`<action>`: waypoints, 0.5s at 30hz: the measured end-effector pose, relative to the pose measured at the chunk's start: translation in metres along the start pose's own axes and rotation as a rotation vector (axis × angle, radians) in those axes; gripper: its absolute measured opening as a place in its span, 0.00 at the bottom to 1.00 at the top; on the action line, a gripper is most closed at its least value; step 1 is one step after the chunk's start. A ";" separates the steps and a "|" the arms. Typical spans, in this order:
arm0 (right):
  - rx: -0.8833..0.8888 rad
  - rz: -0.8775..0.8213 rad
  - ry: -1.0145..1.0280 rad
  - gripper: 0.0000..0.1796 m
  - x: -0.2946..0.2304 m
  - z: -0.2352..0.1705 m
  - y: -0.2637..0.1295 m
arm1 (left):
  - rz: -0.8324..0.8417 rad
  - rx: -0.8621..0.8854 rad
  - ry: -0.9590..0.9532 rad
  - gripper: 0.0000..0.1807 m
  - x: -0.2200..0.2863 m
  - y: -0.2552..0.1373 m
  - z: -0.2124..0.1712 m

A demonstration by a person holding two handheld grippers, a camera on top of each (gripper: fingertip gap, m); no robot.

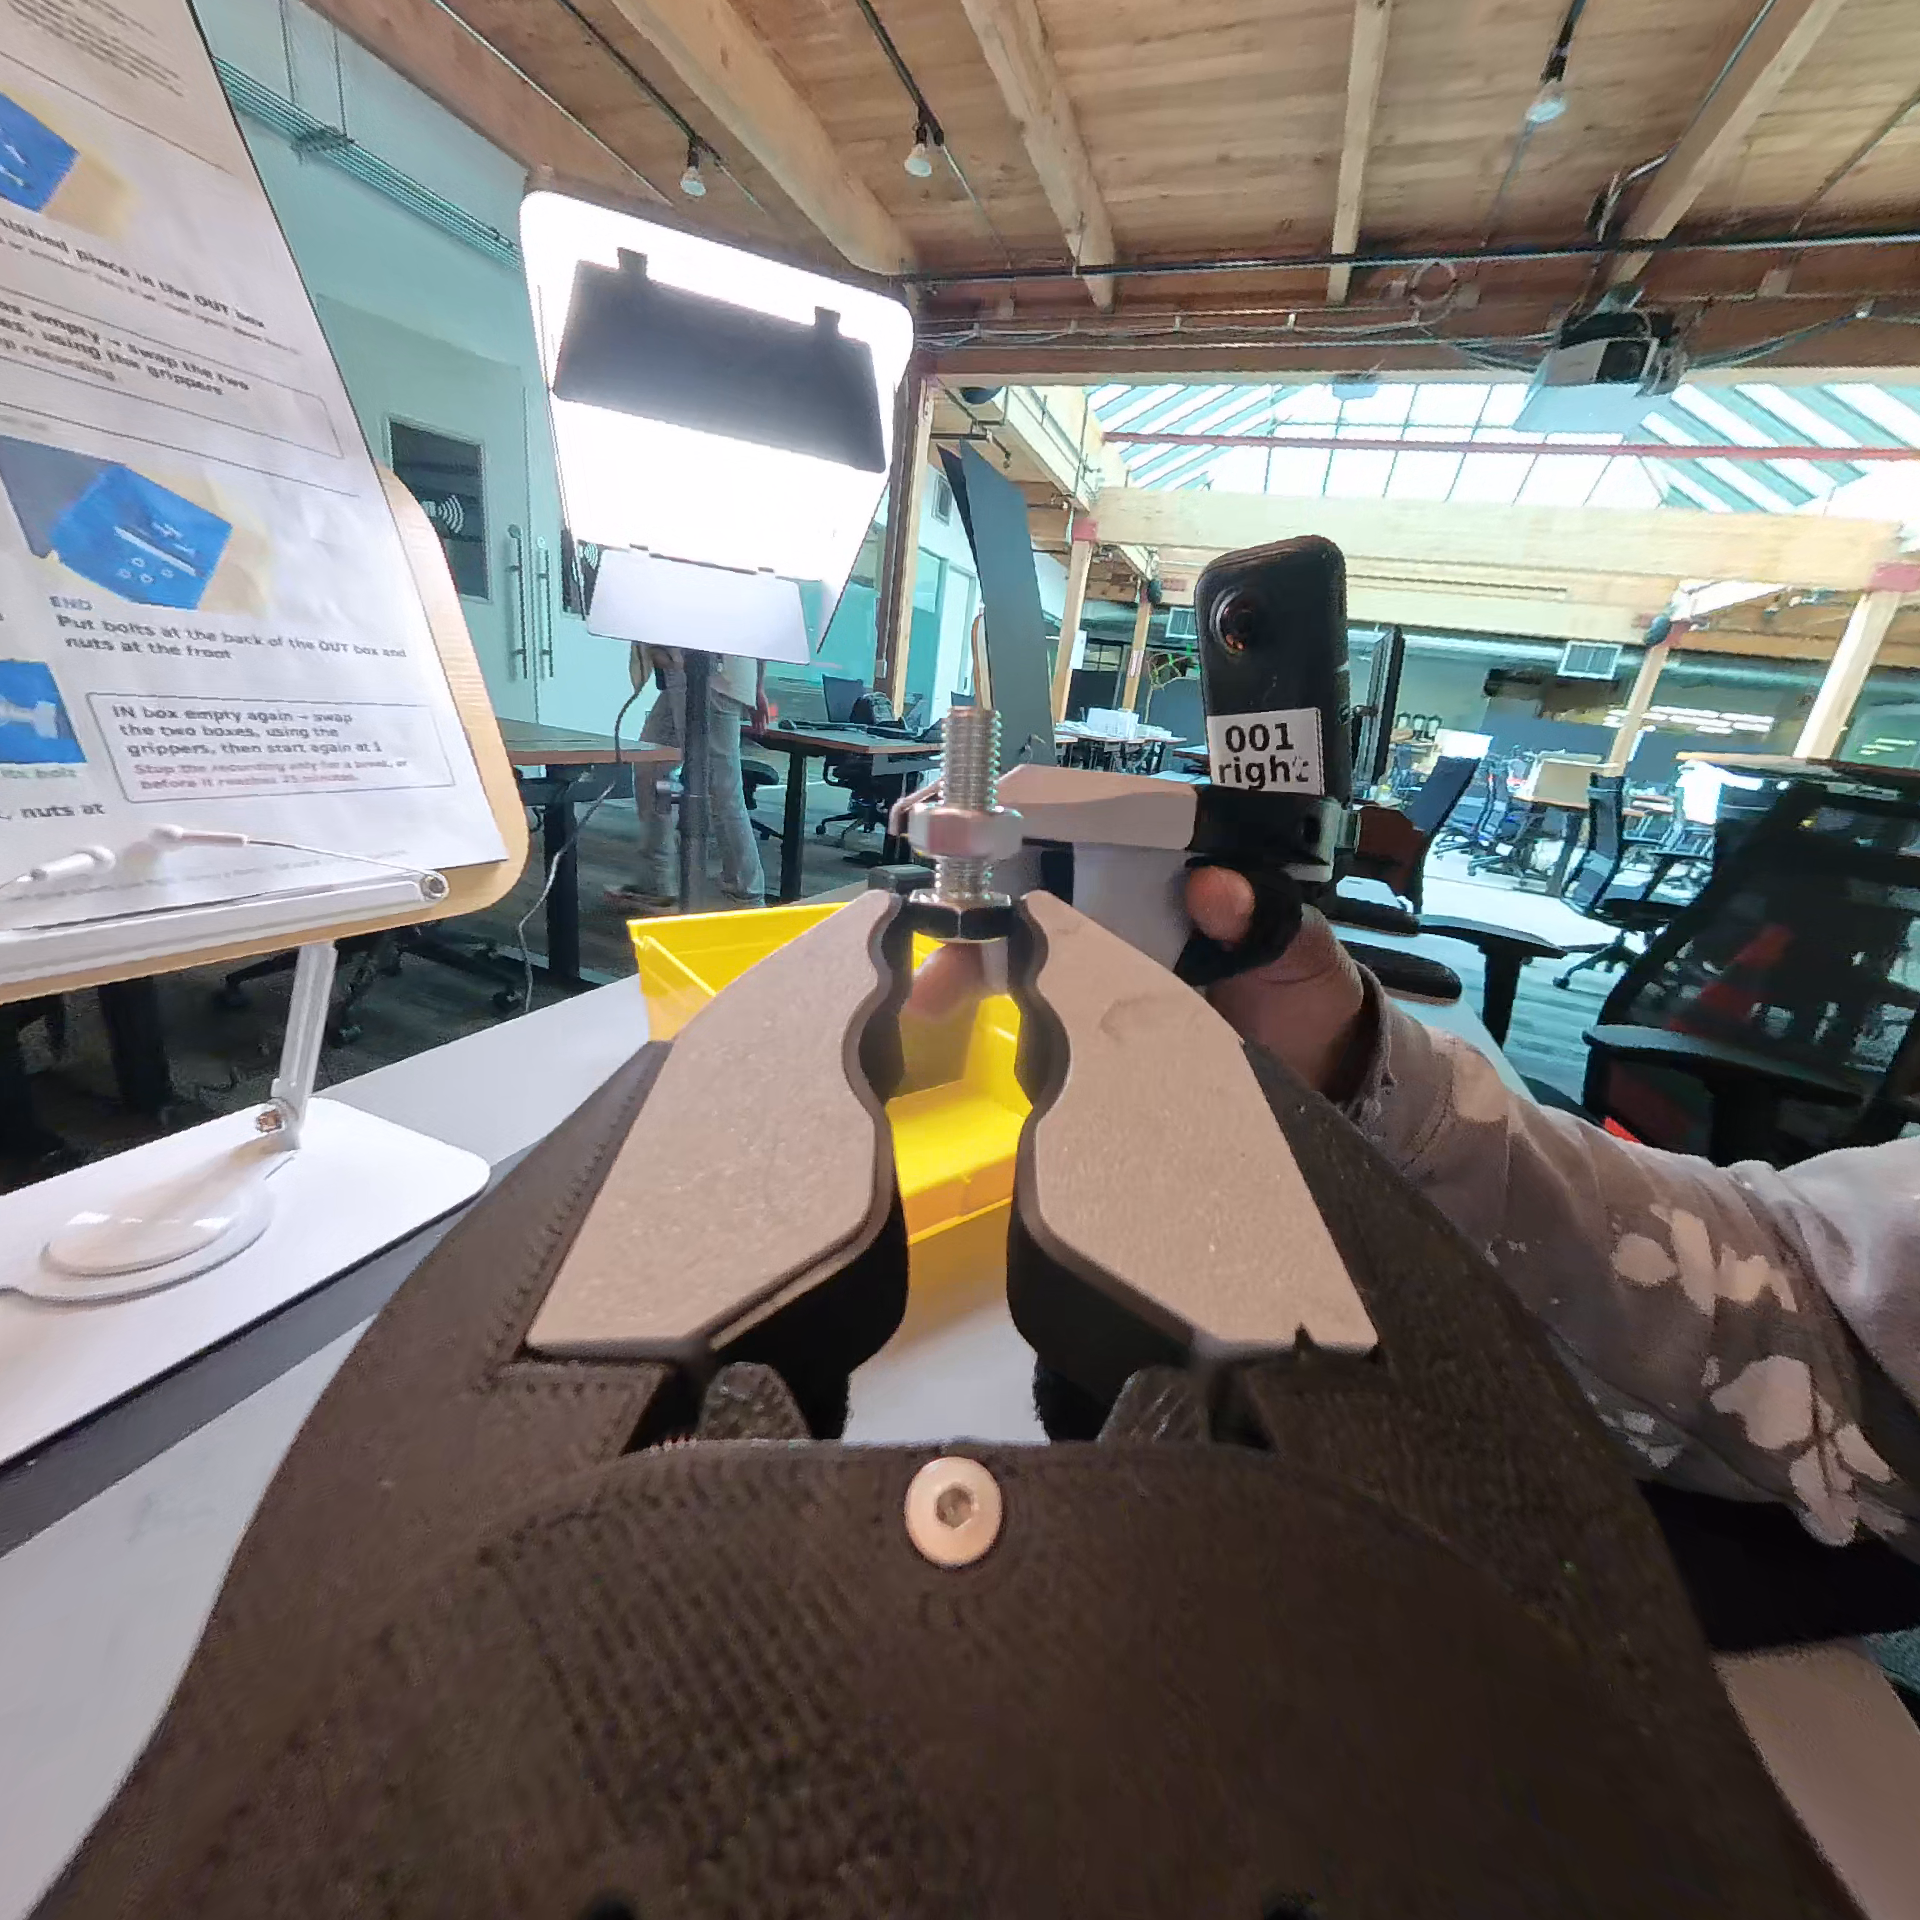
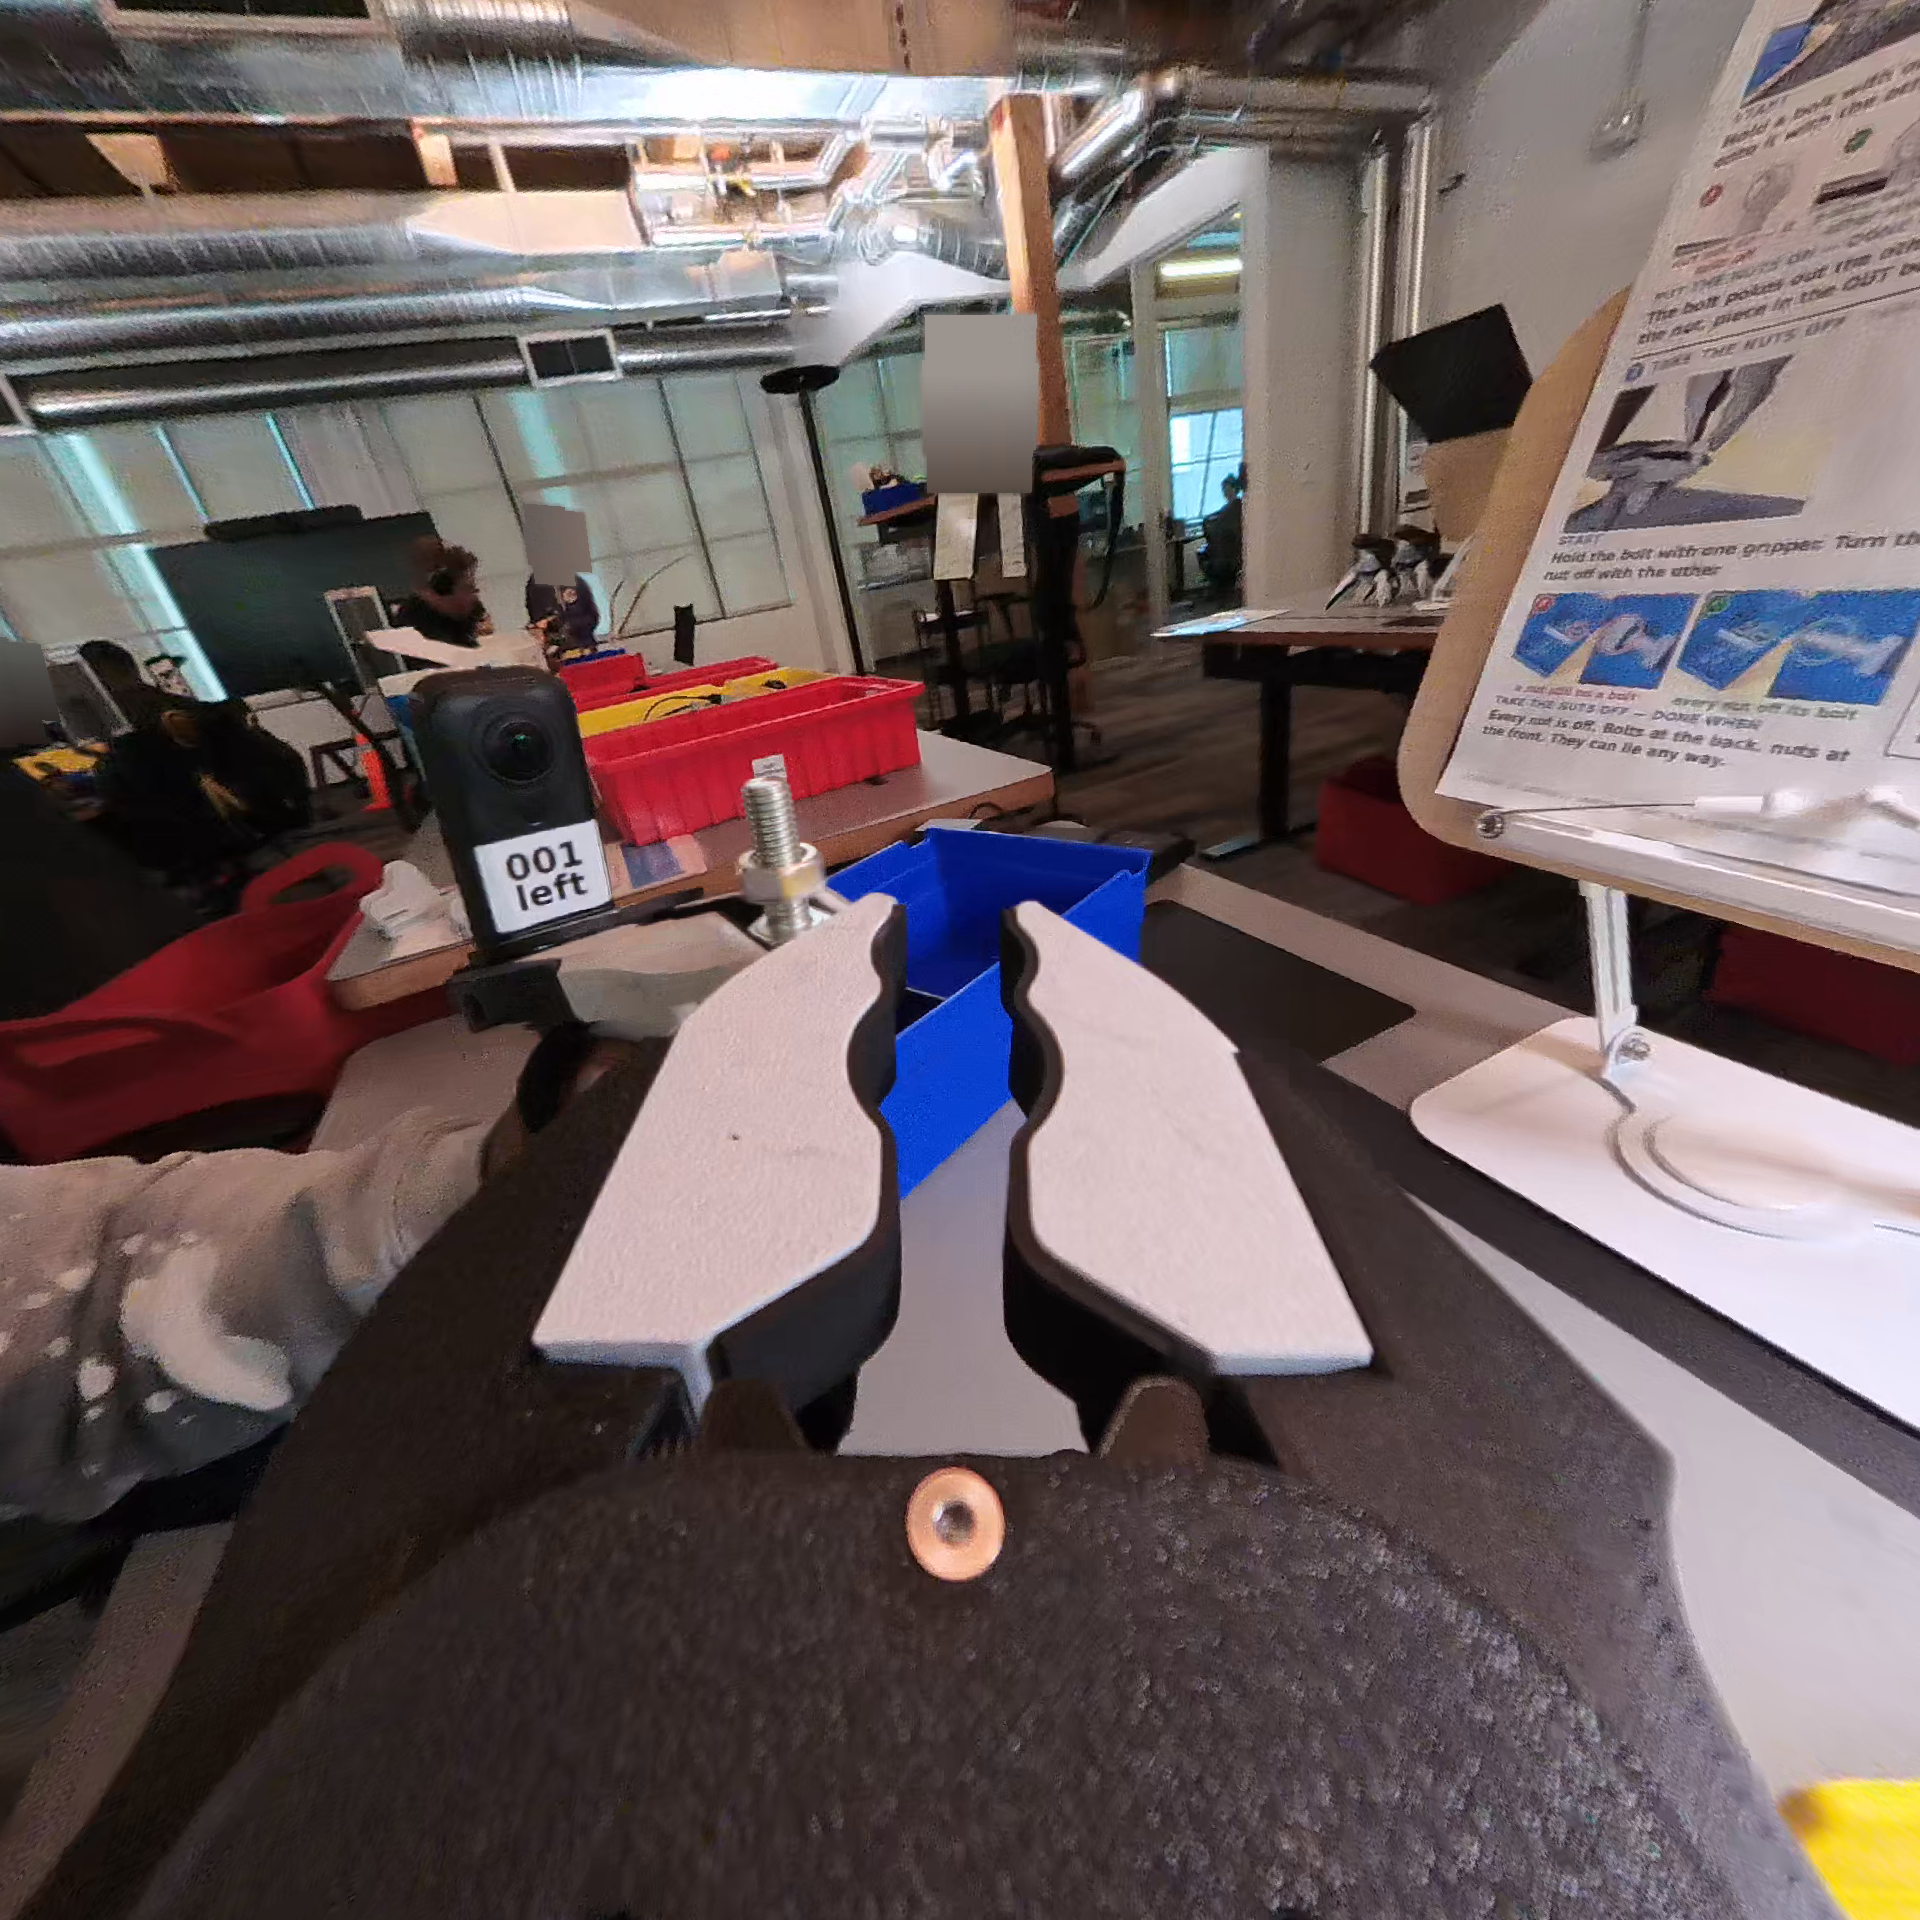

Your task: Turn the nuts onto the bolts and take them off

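1. Our left gripper [image 1: 961, 925] is clamped on the hexagonal head of a silver threaded steel bolt [image 1: 971, 743]. It holds the bolt in the air above the tabletop [image 2: 956, 1299], in front of the yellow plastic bin [image 1: 727, 956] by the far edge.
2. The bolt's long axis stands upright with its threaded end pointing up. A silver hexagonal nut [image 1: 961, 828] sits partway down the thread, a little above the head.
3. Our right gripper [image 2: 951, 935] has its jaws parted with nothing between them; through the gap we see only the blue plastic bin [image 2: 1039, 883].
4. The relation that matters: in the right wrist view the nut lies just outside the left-hand fingertip, not between the tips. We judge the right gripper must shift sideways to straddle the nut, square to the upright bolt, before closing and turning.
5. The right gripper is the nearer free tool, with its finger just beside the nut.
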State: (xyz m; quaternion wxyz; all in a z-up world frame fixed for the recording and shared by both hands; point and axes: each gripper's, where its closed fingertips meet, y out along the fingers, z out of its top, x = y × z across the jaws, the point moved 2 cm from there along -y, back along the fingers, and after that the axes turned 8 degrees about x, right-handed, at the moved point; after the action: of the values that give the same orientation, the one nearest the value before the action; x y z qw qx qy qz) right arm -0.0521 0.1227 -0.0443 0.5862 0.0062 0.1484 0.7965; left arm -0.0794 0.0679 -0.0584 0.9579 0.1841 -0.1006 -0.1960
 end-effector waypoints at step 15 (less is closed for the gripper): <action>0.014 0.017 -0.013 0.10 -0.005 0.005 -0.001 | -0.007 0.033 0.033 0.10 0.004 -0.001 0.006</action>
State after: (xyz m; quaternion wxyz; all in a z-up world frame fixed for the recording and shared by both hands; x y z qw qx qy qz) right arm -0.0492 0.1191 -0.0393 0.5801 0.0169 0.1503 0.8004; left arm -0.0782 0.0636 -0.0525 0.9556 0.2035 -0.0871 -0.1946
